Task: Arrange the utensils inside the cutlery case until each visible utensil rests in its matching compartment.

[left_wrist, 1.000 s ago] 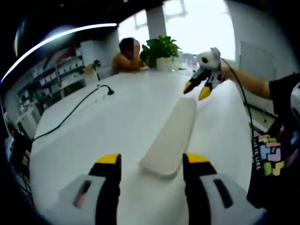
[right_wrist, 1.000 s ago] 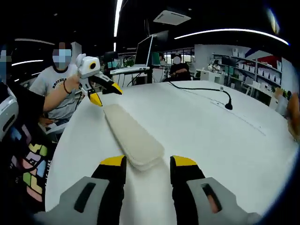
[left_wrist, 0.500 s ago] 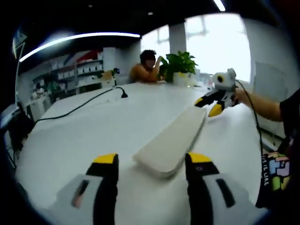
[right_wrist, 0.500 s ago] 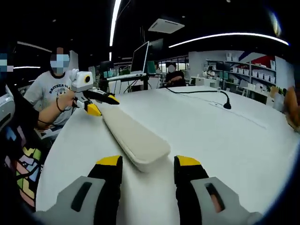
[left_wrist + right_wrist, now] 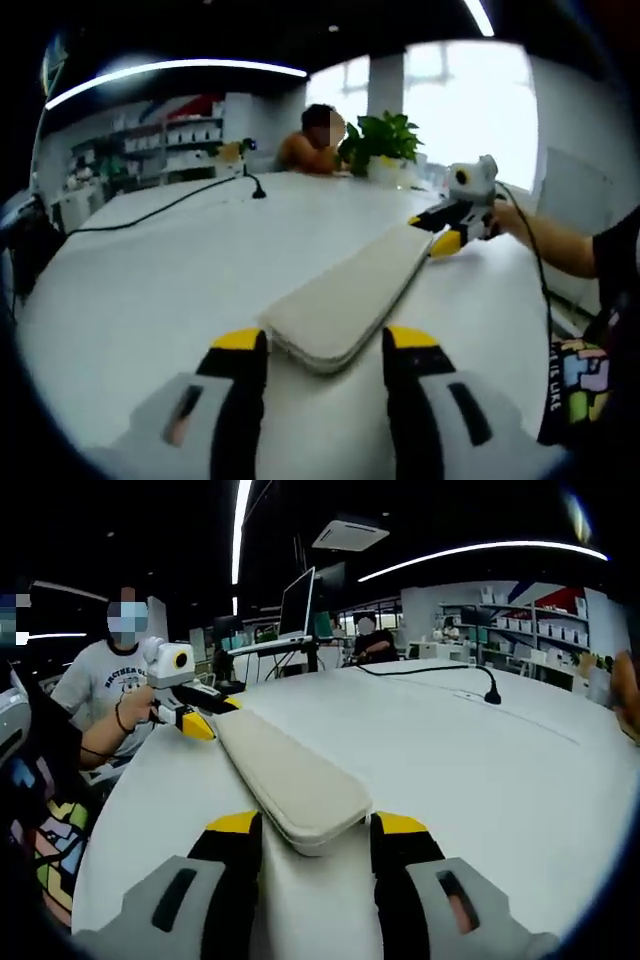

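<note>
The cutlery case lies closed and flat on the white desk, one end between the jaws of my left gripper, the other between those of my right gripper. Both pairs stand spread, grasping nothing. To do this well, I judge I should close squarely on each end, level, before parting the lid. Against the earlier frames, each end sits deeper between my jaws. A cable lies well beyond the case.
</note>
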Action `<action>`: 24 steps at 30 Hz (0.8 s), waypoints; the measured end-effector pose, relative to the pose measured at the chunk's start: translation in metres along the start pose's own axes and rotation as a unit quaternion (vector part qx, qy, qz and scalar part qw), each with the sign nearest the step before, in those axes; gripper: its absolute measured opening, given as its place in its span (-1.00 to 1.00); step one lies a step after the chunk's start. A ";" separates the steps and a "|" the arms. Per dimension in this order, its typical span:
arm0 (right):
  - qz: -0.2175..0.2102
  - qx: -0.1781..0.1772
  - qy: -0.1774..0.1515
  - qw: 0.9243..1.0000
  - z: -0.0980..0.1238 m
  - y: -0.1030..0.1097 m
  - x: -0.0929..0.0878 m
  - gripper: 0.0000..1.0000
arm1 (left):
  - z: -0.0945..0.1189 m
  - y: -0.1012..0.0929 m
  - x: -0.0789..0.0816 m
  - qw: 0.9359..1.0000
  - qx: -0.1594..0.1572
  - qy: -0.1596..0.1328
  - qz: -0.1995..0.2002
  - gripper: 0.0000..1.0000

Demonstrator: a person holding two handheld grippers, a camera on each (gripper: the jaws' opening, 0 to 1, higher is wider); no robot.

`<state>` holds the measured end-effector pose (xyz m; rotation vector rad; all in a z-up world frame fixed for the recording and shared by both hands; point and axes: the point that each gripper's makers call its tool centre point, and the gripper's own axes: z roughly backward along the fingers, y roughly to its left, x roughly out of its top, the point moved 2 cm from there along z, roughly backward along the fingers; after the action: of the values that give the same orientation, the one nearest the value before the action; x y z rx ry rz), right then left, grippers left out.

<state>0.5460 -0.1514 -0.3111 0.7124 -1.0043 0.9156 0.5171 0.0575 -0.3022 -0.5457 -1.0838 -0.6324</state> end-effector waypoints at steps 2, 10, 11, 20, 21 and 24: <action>0.001 0.000 0.000 1.000 -0.001 0.002 -0.001 -0.14 | -0.001 -0.001 0.000 1.000 -0.003 -0.001 0.006 -0.03; 0.025 -0.021 0.011 0.999 0.001 0.004 -0.001 -0.21 | -0.006 0.004 0.001 1.000 0.015 -0.013 0.001 -0.10; 0.027 -0.023 0.012 0.999 0.001 0.005 -0.002 -0.22 | -0.007 0.004 0.001 1.000 0.016 -0.014 0.001 -0.10; 0.027 -0.047 0.008 0.999 0.007 0.010 -0.004 -0.22 | -0.009 0.003 0.003 1.000 0.015 -0.021 -0.004 -0.06; 0.025 -0.050 0.006 0.998 0.008 0.011 -0.004 -0.22 | -0.009 0.002 0.003 1.000 0.014 -0.022 -0.004 -0.06; 0.021 -0.057 0.000 0.998 0.013 0.013 -0.003 -0.22 | -0.010 0.001 0.007 0.999 0.012 -0.029 -0.005 -0.05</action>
<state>0.5290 -0.1571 -0.3076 0.5971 -1.0668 0.8879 0.5258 0.0501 -0.2999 -0.5412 -1.1484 -0.6149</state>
